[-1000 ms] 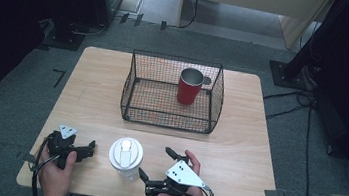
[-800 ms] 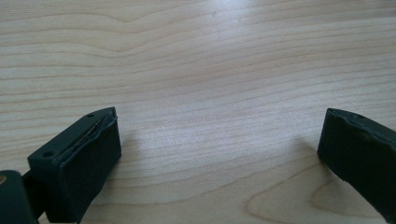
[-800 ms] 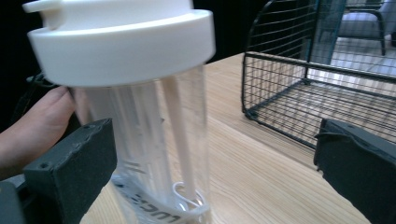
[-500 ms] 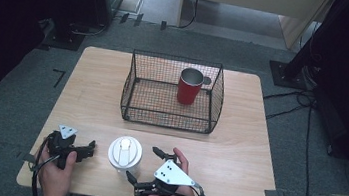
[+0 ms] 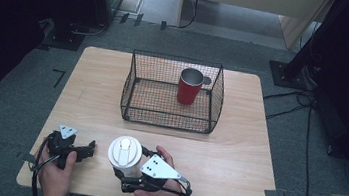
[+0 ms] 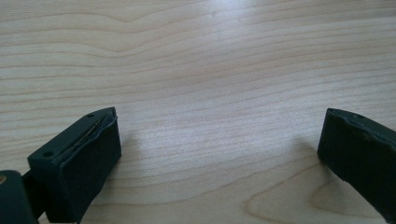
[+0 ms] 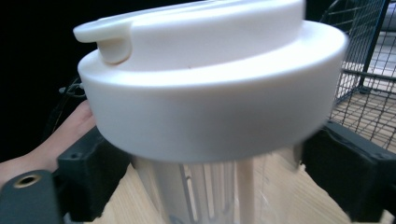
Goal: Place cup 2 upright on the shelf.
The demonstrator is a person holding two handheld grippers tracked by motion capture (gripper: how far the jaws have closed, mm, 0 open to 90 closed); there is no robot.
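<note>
Right gripper (image 5: 126,170) sits at the lower middle of the high view, its jaws either side of the white-lidded tumbler (image 5: 125,153). They have just been closing, with the tumbler between them. In the right gripper view the black pads flank the clear ribbed body (image 7: 205,186) just under the wide lid (image 7: 210,84); they look to be against it, so I read this as a pinch on the tumbler, though the contact line itself is blurred.

The tumbler stands on the wooden table (image 5: 236,151) near the front edge, well apart from the wire basket (image 5: 172,90) in the upper middle, where a red metal cup (image 5: 190,86) stands at the right.

Left gripper (image 5: 75,150) rests at lower left, jaws spread over bare wood, nothing between them.

Risks as I judge them:
- The grip is high on a smooth, clear wall and the lid is heavy-looking; the tumbler may swing or slip down through the pads when I lift.
- The lid overhangs the pads; if the body slips, the load falls on the lid rim, which could pop off.
- If the basket is the target, the tumbler's base may catch the near wire wall on a low carry.
- The red cup takes the right of the basket; setting down there would knock it.
</note>
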